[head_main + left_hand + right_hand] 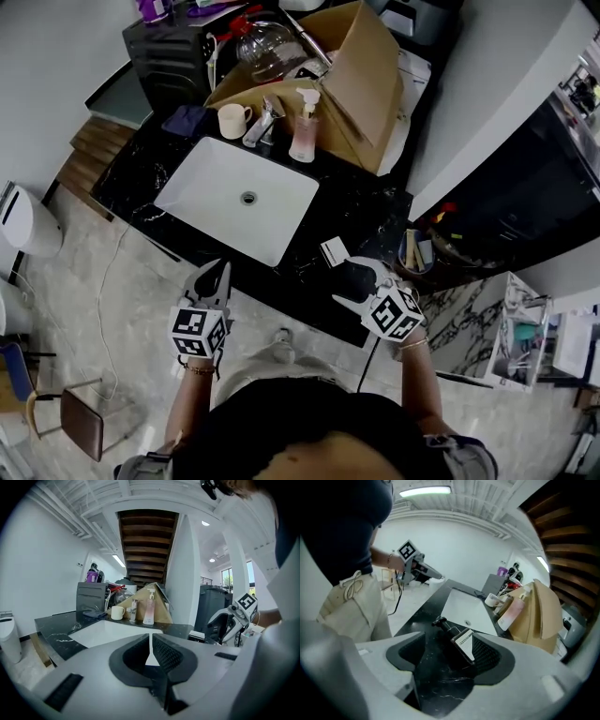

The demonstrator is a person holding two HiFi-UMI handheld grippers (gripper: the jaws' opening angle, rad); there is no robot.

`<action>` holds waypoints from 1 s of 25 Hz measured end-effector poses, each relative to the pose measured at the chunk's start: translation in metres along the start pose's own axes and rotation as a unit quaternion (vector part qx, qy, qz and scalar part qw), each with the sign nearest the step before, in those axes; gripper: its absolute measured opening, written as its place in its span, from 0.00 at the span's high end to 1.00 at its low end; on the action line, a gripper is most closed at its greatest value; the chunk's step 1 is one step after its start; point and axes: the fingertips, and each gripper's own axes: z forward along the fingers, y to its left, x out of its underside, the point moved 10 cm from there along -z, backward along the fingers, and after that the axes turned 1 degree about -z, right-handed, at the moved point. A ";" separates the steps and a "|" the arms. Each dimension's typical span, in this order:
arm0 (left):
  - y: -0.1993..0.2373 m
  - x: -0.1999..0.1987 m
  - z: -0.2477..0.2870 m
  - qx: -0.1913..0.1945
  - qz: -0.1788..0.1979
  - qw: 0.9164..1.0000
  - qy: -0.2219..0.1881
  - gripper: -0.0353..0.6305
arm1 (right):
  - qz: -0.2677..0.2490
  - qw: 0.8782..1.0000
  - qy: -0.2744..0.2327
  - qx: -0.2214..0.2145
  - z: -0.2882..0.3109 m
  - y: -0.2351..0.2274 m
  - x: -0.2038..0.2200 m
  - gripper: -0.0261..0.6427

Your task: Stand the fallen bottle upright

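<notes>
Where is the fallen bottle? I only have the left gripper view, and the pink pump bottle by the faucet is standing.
Observer: The fallen bottle is a dark pump bottle with a white label. It lies on the black counter, to the right of the sink, near the front edge.
Operator: Has the right hand-held gripper got it?
Observer: No. The right hand-held gripper has its jaws apart, with the bottle lying between them, closer to one pad.
Operator: Which way does the pump point?
Observer: The pump head points away from that gripper, along the counter.
</notes>
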 end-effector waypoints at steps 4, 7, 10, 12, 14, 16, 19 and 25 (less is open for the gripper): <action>0.006 -0.001 0.002 -0.007 -0.002 1.000 0.004 0.92 | -0.078 0.993 0.066 -0.059 0.015 -0.022 -0.003 0.50; 0.011 0.004 -0.004 -0.023 -0.010 1.000 0.008 0.92 | -0.137 0.980 0.117 -0.089 0.030 -0.037 -0.007 0.50; 0.017 0.010 -0.013 -0.049 -0.023 0.999 0.006 0.92 | -0.189 0.962 0.156 -0.120 0.045 -0.047 -0.015 0.50; 0.017 0.012 -0.019 -0.066 -0.030 0.997 0.002 0.92 | -0.221 0.949 0.168 -0.147 0.056 -0.046 -0.024 0.50; 0.017 0.014 -0.026 -0.086 -0.039 0.996 -0.003 0.92 | -0.255 0.932 0.183 -0.179 0.071 -0.039 -0.032 0.50; 0.015 0.017 -0.034 -0.107 -0.052 0.993 -0.009 0.92 | -0.293 0.907 0.221 -0.205 0.089 -0.030 -0.039 0.50; 0.011 0.019 -0.045 -0.133 -0.064 0.989 -0.018 0.92 | -0.348 0.862 0.297 -0.218 0.113 -0.015 -0.046 0.51; 0.000 0.028 -0.067 -0.174 -0.094 0.980 -0.026 0.92 | -0.377 0.786 0.417 -0.257 0.141 -0.004 -0.038 0.54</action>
